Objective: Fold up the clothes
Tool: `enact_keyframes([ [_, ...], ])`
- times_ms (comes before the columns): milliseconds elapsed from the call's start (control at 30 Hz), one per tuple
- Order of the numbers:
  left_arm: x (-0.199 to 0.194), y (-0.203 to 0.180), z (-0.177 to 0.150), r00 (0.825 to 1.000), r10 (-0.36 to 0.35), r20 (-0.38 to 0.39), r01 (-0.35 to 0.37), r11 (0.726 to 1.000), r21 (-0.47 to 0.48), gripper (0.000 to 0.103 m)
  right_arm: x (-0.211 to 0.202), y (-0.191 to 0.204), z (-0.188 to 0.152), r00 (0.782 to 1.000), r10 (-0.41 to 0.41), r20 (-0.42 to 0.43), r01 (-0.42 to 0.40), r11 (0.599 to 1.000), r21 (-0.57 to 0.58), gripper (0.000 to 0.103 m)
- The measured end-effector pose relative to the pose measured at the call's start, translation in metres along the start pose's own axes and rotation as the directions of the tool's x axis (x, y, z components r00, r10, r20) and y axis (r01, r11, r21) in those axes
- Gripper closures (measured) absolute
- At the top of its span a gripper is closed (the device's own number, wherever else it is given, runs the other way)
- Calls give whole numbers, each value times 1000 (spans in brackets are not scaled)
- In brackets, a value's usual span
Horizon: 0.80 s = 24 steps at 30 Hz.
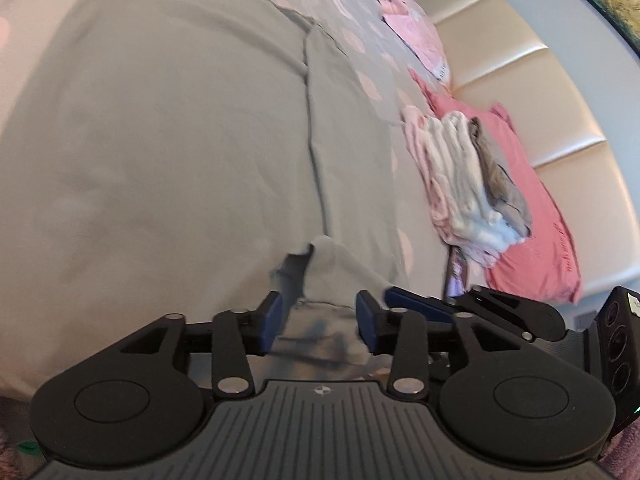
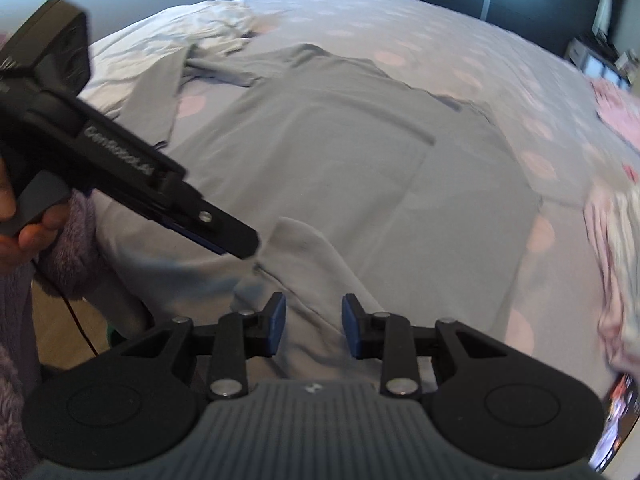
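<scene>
Grey shirt (image 2: 340, 152) lay spread ahead of my fingers, one sleeve folded in, its hem bunched between my released right gripper (image 2: 313, 326) and left gripper (image 1: 318, 322), also unclenched; further folds seemed left.

A large grey garment (image 2: 320, 152) lies spread flat on the bed (image 2: 500, 80), which wears a grey cover with pale pink dots. Its body is mostly smooth, with a long straight crease running down it. 1 sleeve (image 2: 160, 92) stretches out at the far left of the garment, slightly rumpled near the shoulder. At the near edge of the bed, a corner of the fabric (image 2: 308, 248) is raised into a soft peak. Beside the garment, toward the bed's headboard (image 1: 520, 92), a stack of folded clothes (image 1: 464, 176) in pink, white and grey-brown rests on a pink pillow (image 1: 540, 216).
</scene>
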<state>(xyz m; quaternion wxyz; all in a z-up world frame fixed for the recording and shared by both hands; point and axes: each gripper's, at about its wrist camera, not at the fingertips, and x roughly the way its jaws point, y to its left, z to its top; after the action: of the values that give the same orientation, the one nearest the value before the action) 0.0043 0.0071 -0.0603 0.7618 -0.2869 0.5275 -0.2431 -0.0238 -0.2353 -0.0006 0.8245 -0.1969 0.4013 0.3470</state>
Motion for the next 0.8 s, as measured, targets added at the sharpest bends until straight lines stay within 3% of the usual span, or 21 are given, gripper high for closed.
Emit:
enact_keyframes([
  [300,10,-17,-5,999,22,-31,-16,985,171,64,11,12,2,1000,7,-18,-10,989,-146,68],
  [367,10,-22,-7,999,21,-33,-13,977,215,75,13,14,1,1000,3,-19,-7,984,-176,68],
  [467,10,-30,-9,999,20,-36,-9,960,280,82,12,18,-1,1000,-5,-10,3,970,-242,68],
  [633,7,-41,-13,998,-3,-62,25,934,357,92,12,25,-7,999,-40,9,40,922,-386,68],
  [800,-3,-54,-15,997,-27,-71,55,899,433,98,10,30,-13,997,-68,31,75,847,-527,69],
])
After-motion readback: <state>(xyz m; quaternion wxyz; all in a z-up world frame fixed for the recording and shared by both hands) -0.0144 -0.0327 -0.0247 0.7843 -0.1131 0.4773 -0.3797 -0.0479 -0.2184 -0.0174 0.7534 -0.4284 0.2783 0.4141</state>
